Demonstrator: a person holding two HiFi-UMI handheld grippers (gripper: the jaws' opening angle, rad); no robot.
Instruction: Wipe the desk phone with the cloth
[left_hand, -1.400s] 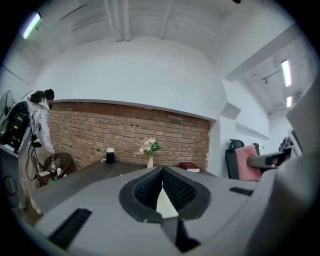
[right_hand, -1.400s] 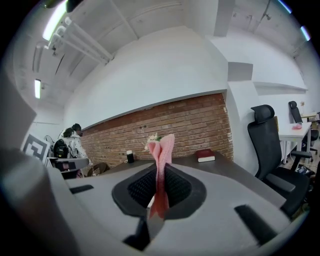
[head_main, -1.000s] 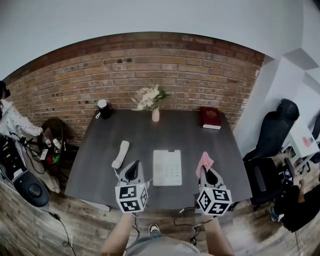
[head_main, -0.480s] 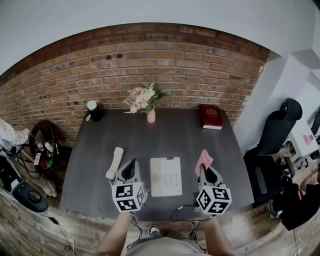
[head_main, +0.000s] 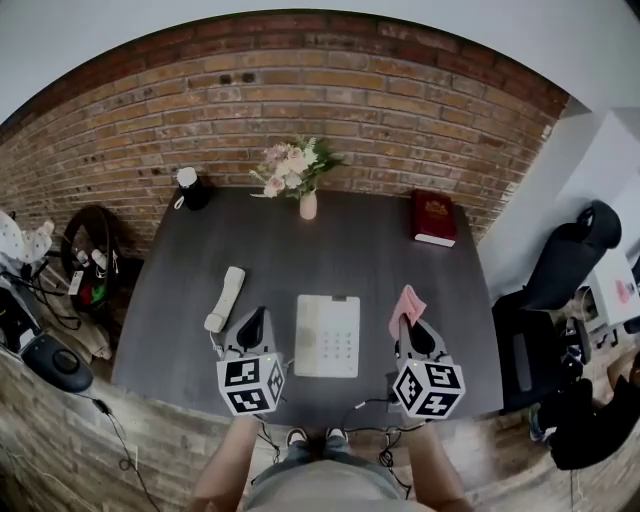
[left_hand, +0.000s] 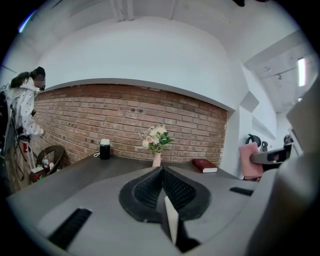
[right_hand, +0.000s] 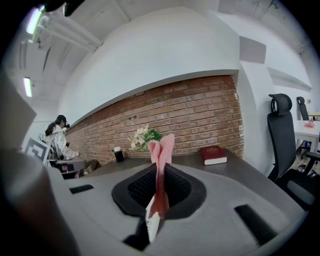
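While the desk phone (head_main: 328, 335) lies flat near the middle of the desk's (head_main: 350, 250) near edge, no cloth is in contact with it. I judge that wiping of the keypad face has not begun.

1. Phone: the base sits square to the near edge. The handset (head_main: 225, 298) is off the base and lies on the desk to its left, apart from it, toward the left edge. Both parts are exposed for wiping.
2. Cloth: the pink cloth (head_main: 407, 307) is clamped between the jaws of my right gripper (right_hand: 160, 175). A folded tuft stands up past the jaw tips. It is held just right of the phone, not over it.
3. Left gripper (left_hand: 162, 172): jaws together, nothing between them. It is held between the handset and the base, close to the near edge.
4. Far edge: a vase of flowers (head_main: 300, 175) stands at the middle, a red book (head_main: 436, 217) at the right corner and a dark cup (head_main: 188, 188) at the left corner. All are well apart from the phone.

Done: cloth picked up, handset lifted off. Left: carry the cloth over the base, wipe it, wipe the handset.
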